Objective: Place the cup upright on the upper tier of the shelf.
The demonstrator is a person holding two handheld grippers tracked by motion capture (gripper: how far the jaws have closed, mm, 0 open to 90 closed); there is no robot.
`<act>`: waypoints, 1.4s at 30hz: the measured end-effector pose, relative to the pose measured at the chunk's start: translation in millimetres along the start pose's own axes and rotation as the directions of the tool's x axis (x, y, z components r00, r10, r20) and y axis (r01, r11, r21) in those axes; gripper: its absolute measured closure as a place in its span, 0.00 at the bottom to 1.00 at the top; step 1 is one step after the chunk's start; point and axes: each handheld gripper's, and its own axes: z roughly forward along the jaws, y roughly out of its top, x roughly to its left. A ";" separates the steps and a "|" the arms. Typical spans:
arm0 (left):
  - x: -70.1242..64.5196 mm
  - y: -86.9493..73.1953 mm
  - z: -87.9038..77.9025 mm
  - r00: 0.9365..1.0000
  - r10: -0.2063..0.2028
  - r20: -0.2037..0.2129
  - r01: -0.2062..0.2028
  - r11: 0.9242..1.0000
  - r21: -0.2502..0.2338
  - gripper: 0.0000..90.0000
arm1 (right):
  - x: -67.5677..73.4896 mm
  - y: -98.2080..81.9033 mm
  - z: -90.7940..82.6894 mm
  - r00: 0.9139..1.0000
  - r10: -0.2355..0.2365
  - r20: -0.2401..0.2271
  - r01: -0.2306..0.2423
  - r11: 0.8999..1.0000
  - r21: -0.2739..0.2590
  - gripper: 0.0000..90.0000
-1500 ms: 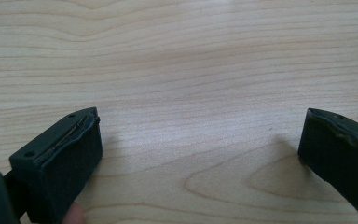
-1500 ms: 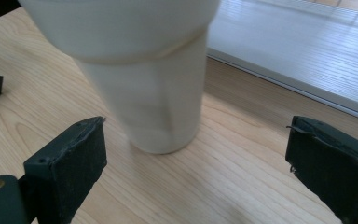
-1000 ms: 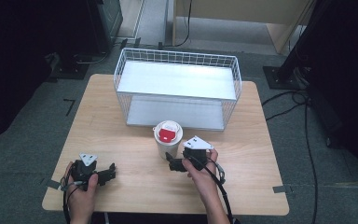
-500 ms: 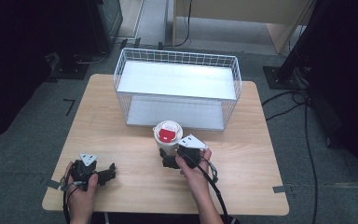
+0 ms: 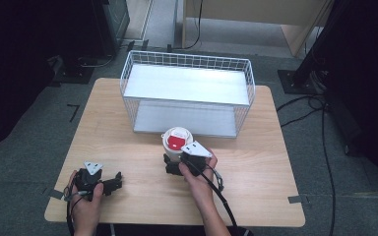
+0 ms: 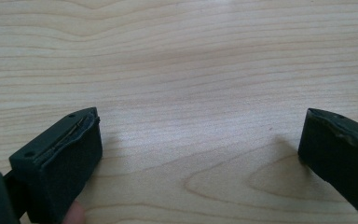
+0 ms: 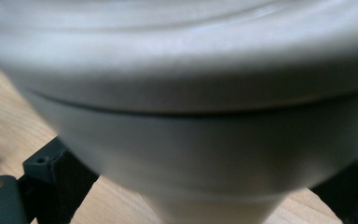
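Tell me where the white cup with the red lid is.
In the high view, the cup stands mid-table, just in front of the wire basket, with the right gripper at its base.

Matt pale wood-grain table [image 5: 128, 147]; white wire basket [image 5: 187, 61]; smooth white cup [image 5: 170, 139].

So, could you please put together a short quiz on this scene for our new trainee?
1. True or false: the white cup sits inside the wire basket.
2. Which gripper has the cup between its jaws: A) left gripper, B) right gripper?
3. Fill in: the left gripper's jaws stand ____ over the bare table.

Key:
1. False; it stands on the table in front of the basket.
2. B
3. open
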 end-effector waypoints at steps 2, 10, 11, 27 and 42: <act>0.0 0.0 0.0 1.000 0.000 0.000 0.000 1.000 0.000 0.00 | 0.2 -0.4 1.8 1.000 0.009 0.008 -0.008 1.000 -0.010 0.06; 0.0 0.0 0.0 1.000 0.000 0.000 0.000 1.000 0.000 0.00 | 1.5 -2.1 8.2 0.999 0.025 0.036 -0.023 0.998 -0.057 0.11; 0.0 0.0 0.0 1.000 0.000 0.000 0.000 1.000 0.000 0.00 | 2.0 -2.3 8.3 0.999 0.027 0.039 -0.024 0.998 -0.061 0.11; 0.0 0.0 0.0 1.000 0.000 0.000 0.000 1.000 0.000 0.00 | 2.6 -3.8 1.6 0.997 0.006 0.074 0.005 0.989 -0.145 0.14; -0.1 0.0 0.1 1.000 -0.002 0.000 0.002 1.000 -0.002 0.00 | 5.2 16.0 -18.8 0.999 0.002 0.042 0.008 0.973 -0.233 0.14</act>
